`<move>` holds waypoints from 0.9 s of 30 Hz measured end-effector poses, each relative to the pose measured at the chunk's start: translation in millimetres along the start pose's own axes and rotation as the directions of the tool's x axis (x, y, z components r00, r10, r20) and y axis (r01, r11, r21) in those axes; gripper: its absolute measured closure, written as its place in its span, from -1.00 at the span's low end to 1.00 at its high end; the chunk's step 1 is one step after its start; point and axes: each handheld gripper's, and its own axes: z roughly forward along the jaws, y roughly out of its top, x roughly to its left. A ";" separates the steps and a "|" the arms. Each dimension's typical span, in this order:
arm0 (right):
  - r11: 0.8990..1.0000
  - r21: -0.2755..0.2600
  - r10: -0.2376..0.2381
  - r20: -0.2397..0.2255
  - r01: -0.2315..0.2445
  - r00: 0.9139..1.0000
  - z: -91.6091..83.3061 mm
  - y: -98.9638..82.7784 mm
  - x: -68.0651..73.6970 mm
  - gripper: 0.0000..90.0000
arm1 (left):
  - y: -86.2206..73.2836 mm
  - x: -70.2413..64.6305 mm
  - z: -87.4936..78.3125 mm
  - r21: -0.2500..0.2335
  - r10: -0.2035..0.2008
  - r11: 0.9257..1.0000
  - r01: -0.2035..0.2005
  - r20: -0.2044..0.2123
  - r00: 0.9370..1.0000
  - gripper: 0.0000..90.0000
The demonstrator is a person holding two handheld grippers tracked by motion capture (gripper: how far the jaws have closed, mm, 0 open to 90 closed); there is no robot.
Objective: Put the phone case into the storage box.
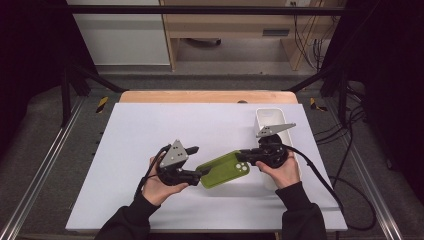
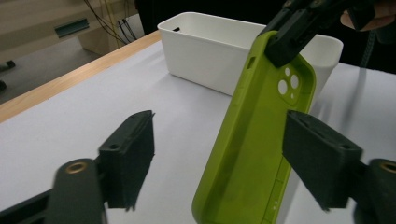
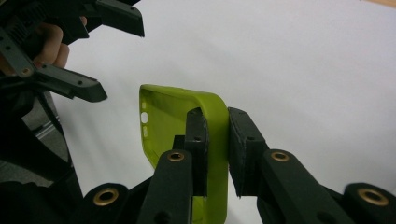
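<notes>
A lime-green phone case (image 1: 223, 169) hangs tilted just above the white table sheet (image 1: 150, 130), between my two grippers. My right gripper (image 1: 242, 156) is shut on the wall of its camera-hole end; in the right gripper view the pads (image 3: 198, 135) pinch the case (image 3: 163, 116) from inside and outside. My left gripper (image 1: 200, 161) is open at the case's other end. In the left gripper view the case (image 2: 254, 140) stands between the spread jaws, close to the right-hand one, with a wide gap to the left-hand one.
A white rectangular bin (image 1: 272, 117) stands at the right side of the table, just behind my right hand. The wooden table edge (image 1: 205, 96) runs along the back. Cables trail from both grippers toward the person.
</notes>
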 end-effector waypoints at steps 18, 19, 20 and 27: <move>0.996 -0.034 -0.084 0.075 0.087 0.994 -16.0 1.7 0.5 0.76 | -19.5 33.7 -29.1 -0.036 -0.120 0.992 0.118 -0.062 0.991 -0.88; 0.995 -0.034 -0.088 0.079 0.091 0.993 -17.4 2.0 0.5 0.76 | -21.0 35.1 -30.4 -0.039 -0.123 0.992 0.121 -0.063 0.990 -0.88; 0.995 -0.034 -0.092 0.084 0.095 0.992 -18.9 2.4 0.6 0.76 | -22.4 36.5 -31.7 -0.039 -0.124 0.992 0.121 -0.065 0.990 -0.88; 0.991 -0.033 -0.123 0.112 0.127 0.986 -28.9 6.2 1.9 0.76 | -32.7 43.3 -38.5 -0.051 -0.128 0.991 0.125 -0.069 0.989 -0.92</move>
